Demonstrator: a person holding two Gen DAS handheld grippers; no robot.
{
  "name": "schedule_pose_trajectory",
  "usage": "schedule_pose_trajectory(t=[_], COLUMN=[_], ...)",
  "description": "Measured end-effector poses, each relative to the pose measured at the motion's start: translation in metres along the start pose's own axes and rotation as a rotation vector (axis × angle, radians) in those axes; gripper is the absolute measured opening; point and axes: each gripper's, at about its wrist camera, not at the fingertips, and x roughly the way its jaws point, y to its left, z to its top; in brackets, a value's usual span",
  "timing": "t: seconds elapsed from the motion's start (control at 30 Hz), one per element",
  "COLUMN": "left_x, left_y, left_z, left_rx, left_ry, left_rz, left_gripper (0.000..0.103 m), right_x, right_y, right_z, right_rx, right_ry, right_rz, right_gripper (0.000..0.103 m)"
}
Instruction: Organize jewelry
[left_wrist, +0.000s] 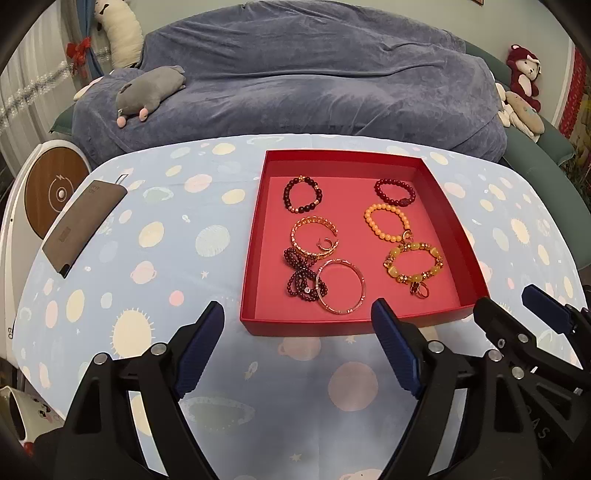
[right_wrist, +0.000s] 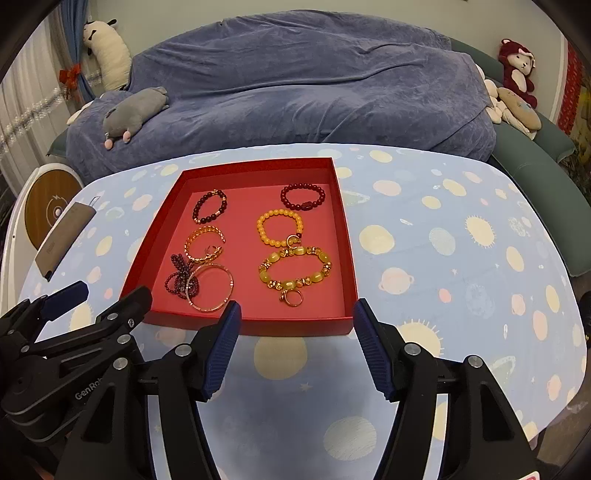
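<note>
**Both grippers empty before the red tray**

On the desk (left_wrist: 155, 258), under a pale blue planet-print cloth, sits a shallow red tray (left_wrist: 255, 236) holding all the jewelry. Near its front wall hover two grippers — the left gripper (left_wrist: 297, 314) and the right gripper (right_wrist: 297, 314) — each with blue-padded jaws spread wide, released, nothing between them and touching nothing. Inside the tray, the left column holds a dark bead bracelet (left_wrist: 303, 194), a gold cuff (left_wrist: 314, 237), a tangled garnet strand (left_wrist: 301, 277) and a thin bangle (left_wrist: 340, 286) overlapping it. The right column — a maroon bracelet (left_wrist: 394, 192), an orange bead bracelet (left_wrist: 388, 222), a yellow stone bracelet (left_wrist: 414, 267), a small ring (left_wrist: 420, 291).
</note>
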Motion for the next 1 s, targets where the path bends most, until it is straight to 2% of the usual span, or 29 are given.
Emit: schedule_pose_trajectory(t=[0.27,0.37,0.6,0.67,1.0], left_x=[-0.005,-0.006,-0.007,-0.008,-0.008], left_y=[0.003,0.006,0.008,0.010,0.014], left_z=[-0.010,-0.012,-0.019,-0.023,-0.034], left_rx=[-0.008,-0.017,-0.024,-0.037,-0.042], left_ry=[0.000,-0.001,0.004,0.007,0.018], left_rz=[0.018,0.024,0.028,0.039,0.058], left_gripper=[0.078,0.078,0.078,0.078,0.090], right_x=[-0.005,-0.006,-0.011,-0.012,-0.011], right_y=[0.000,-0.001,0.000,-0.001,-0.003], right_z=[-0.010,-0.013,-0.020,-0.023,-0.035], right_rx=[0.006,0.004,0.003,0.011,0.040], right_ry=[0.000,0.002,-0.005,-0.010,-0.004], right_rz=[-0.010,-0.018,-0.042,-0.053,-0.054], right_gripper=[0.075,0.084,0.087,0.097,0.096])
